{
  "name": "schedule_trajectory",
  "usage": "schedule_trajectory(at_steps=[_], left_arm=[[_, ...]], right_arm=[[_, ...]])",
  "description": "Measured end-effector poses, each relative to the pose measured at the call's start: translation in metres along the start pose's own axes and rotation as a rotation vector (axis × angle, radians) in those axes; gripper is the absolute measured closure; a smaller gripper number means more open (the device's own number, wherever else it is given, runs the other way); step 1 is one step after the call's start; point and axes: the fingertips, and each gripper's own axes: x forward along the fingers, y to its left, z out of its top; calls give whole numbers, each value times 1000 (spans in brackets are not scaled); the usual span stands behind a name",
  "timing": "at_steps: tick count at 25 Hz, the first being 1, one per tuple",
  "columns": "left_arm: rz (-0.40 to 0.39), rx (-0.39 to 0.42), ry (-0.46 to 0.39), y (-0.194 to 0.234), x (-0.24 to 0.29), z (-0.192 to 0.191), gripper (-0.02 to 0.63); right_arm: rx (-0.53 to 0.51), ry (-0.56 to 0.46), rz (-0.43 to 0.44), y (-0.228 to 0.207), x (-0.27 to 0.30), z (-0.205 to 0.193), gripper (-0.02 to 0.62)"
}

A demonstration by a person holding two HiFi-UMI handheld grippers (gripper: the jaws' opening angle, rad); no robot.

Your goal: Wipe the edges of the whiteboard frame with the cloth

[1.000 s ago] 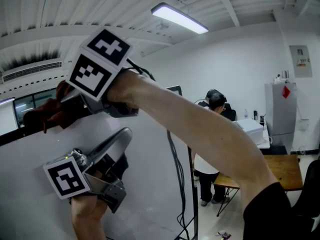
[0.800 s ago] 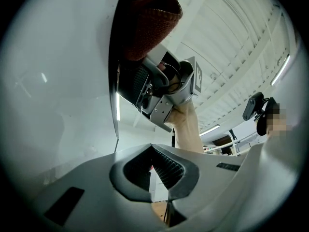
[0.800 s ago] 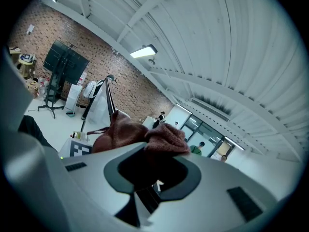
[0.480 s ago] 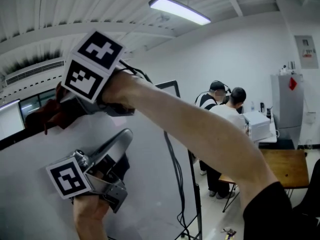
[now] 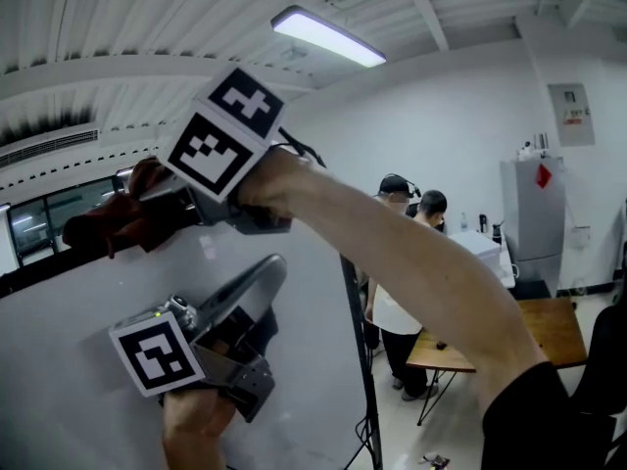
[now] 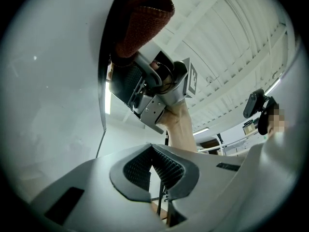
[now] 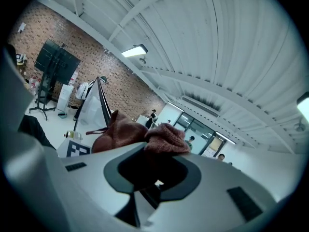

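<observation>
The reddish-brown cloth is bunched up on the dark top edge of the whiteboard frame, clamped in my right hand-held gripper. My left hand-held gripper sits lower, by the white board face, jaws pressed together on nothing. Two people stand near a wooden surface behind.

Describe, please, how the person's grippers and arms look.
The left gripper and right gripper are pale grey plastic, their curved jaws lined with dark ribbed pads. Each carries a white cube with black square markers. A black cable loops off the right one. The right arm shows a short black sleeve; the left forearm is bare.
</observation>
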Motion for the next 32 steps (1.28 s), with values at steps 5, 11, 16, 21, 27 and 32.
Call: schedule_trajectory(at_steps=[5, 11, 16, 21, 27, 32], left_arm=[[-31, -25, -1, -1, -3, 1, 618], [-49, -52, -11, -3, 18, -4, 618], [-59, -73, -9, -2, 19, -12, 618], [-53, -67, 3, 10, 24, -14, 618], [-18, -15, 1, 25, 56, -30, 618], [38, 15, -9, 50, 84, -26, 618]], right_arm=[[26, 11, -44, -10, 3, -4, 517], [54, 11, -72, -28, -22, -17, 517], [66, 15, -101, -33, -30, -25, 517], [65, 13, -106, -44, -34, -33, 517], [28, 1, -74, -58, -53, -57, 517], [-7, -4, -20, -76, -60, -68, 517]])
